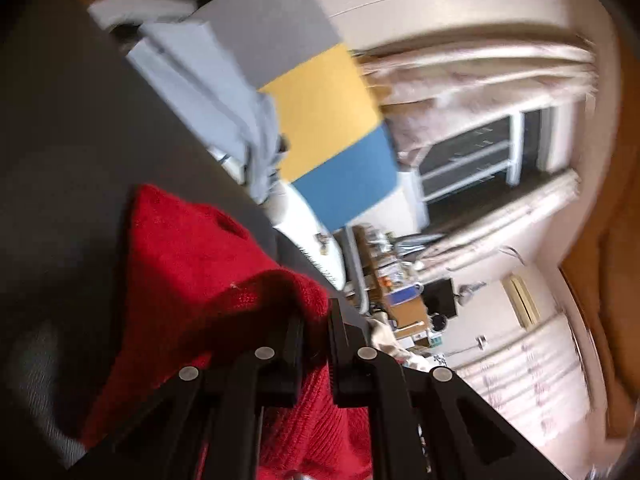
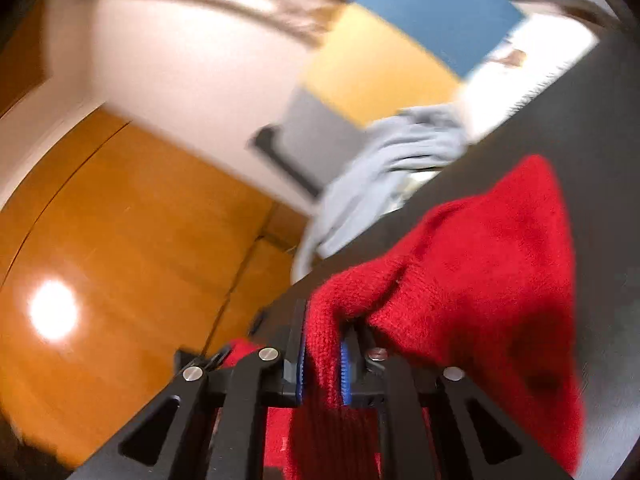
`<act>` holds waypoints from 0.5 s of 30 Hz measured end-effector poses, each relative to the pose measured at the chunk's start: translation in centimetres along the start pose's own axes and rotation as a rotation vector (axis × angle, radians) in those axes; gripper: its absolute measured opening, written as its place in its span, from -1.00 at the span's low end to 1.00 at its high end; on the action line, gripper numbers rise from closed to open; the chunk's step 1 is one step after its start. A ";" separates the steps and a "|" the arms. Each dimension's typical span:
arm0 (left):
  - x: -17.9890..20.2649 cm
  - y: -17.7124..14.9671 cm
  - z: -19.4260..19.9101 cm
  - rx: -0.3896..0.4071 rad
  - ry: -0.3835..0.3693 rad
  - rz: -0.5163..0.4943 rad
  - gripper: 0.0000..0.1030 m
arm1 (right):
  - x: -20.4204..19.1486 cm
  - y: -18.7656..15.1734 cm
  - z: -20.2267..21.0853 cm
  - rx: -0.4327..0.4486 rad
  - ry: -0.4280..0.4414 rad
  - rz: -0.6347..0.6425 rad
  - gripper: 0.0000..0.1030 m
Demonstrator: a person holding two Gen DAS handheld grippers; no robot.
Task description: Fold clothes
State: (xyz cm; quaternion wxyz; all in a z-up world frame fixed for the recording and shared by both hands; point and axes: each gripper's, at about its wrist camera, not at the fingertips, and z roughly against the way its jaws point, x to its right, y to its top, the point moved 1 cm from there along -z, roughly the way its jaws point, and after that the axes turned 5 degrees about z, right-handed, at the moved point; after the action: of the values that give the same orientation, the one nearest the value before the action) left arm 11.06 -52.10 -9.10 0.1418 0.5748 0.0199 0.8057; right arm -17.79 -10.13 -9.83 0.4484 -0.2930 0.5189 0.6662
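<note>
Left wrist view is showing the left gripper (image 1: pixel 316 336) pinching the red sweater (image 1: pixel 192 264); the right gripper (image 2: pixel 324 352) is clamping another edge. Both are likely lifting it over the dark table (image 1: pixel 60 140) for folding.

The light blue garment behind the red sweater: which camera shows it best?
The right wrist view: there the light blue garment lies bunched at the far edge of the dark table, though blurred. The left wrist view shows it too, stretched along that edge and blurrier.
</note>
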 end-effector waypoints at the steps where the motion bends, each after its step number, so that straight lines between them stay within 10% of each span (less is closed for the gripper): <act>1: -1.4 0.7 -1.2 -0.007 0.040 0.078 -0.79 | 1.9 0.8 -0.9 -0.003 -0.027 -0.084 -0.12; 2: -2.4 1.1 -2.1 -0.008 0.057 0.116 -0.79 | 3.0 1.2 -1.2 -0.001 -0.041 -0.113 0.25; 9: -6.5 -0.5 -3.5 0.048 0.099 0.108 -0.77 | 3.9 1.6 -2.6 -0.034 0.048 -0.044 0.51; 12: -7.6 -1.8 -2.4 0.062 0.097 0.089 -0.81 | 3.7 0.2 -2.1 -0.035 0.072 0.048 0.46; 15: -7.7 -3.5 -0.3 0.042 0.140 0.042 -0.82 | 4.0 -2.3 -1.0 -0.061 0.043 0.065 -0.17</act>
State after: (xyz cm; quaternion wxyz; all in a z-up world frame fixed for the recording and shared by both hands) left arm 13.76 -50.58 -16.97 0.1111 0.5203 0.0346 0.8460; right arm -17.52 -9.81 -14.55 0.4061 -0.3038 0.5169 0.6896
